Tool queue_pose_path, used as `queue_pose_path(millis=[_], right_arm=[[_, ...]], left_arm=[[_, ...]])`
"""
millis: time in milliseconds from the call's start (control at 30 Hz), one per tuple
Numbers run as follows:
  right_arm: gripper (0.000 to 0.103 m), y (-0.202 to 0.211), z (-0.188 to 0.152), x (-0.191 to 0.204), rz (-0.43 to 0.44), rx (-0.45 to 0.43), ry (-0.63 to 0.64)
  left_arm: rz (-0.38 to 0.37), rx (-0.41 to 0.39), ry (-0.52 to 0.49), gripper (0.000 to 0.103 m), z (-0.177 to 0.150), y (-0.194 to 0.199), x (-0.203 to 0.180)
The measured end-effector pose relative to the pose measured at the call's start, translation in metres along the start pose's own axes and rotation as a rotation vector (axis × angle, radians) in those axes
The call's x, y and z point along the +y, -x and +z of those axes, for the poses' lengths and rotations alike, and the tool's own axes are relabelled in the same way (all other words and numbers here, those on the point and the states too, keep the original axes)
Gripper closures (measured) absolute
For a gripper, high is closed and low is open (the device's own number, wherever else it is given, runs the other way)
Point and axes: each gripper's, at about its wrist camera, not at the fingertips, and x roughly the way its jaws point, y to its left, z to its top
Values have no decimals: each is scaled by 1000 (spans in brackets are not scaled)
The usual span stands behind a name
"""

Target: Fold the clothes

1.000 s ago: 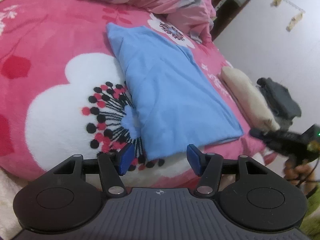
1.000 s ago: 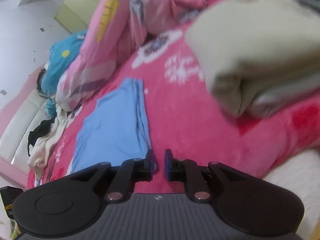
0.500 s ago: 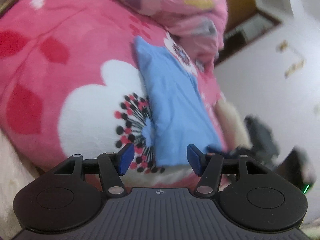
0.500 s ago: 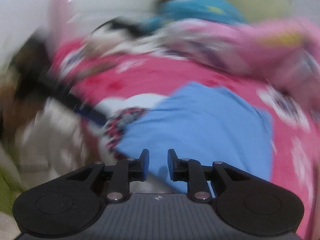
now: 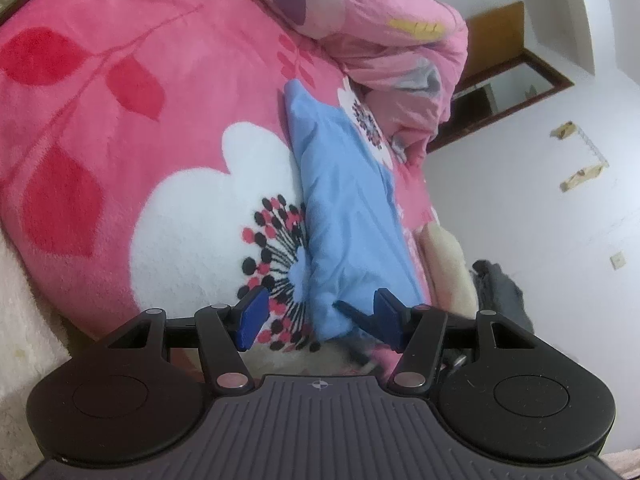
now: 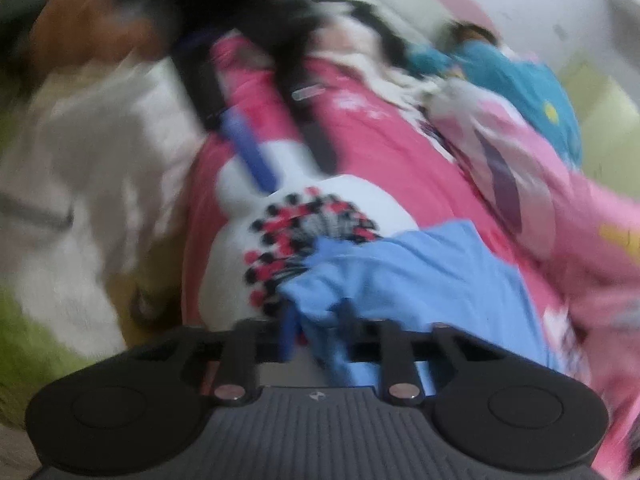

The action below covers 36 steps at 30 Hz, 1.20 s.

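A folded light-blue garment point(image 5: 348, 216) lies on the pink flowered blanket point(image 5: 120, 128). My left gripper point(image 5: 320, 316) is open, its blue pads either side of the garment's near corner without closing on it. The right gripper's dark fingers show in the left wrist view point(image 5: 352, 312) at that same corner. In the blurred right wrist view the right gripper point(image 6: 316, 328) has the blue garment point(image 6: 420, 276) bunched between its fingers at the near edge. The left gripper also shows there point(image 6: 248, 148), at the upper left.
A heaped pink quilt point(image 5: 384, 36) lies at the far end of the bed. A folded cream garment point(image 5: 448, 268) and a dark grey one point(image 5: 500, 292) sit at the bed's right edge by the white wall. A teal item point(image 6: 516, 80) lies farther off.
The right gripper swung from the cream pile to the blue garment's near corner, and cloth now bunches between its fingers. The left gripper tilted and stayed open at the same corner.
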Motion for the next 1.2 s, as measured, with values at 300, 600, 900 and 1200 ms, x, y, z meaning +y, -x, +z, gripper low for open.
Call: queue_pose_path(millis=[300, 600, 900, 1200], right_arm=[[96, 12, -15, -32, 149, -48, -258], [93, 48, -25, -60, 187, -62, -283], [92, -19, 16, -122, 196, -71, -494], [97, -131, 36, -191, 54, 48, -821]], left_arm=[[-86, 127, 4, 48, 6, -52, -5], [-56, 144, 19, 93, 2, -71, 0], [-15, 111, -28, 97, -9, -64, -7], [-32, 115, -60, 97, -9, -64, -3]])
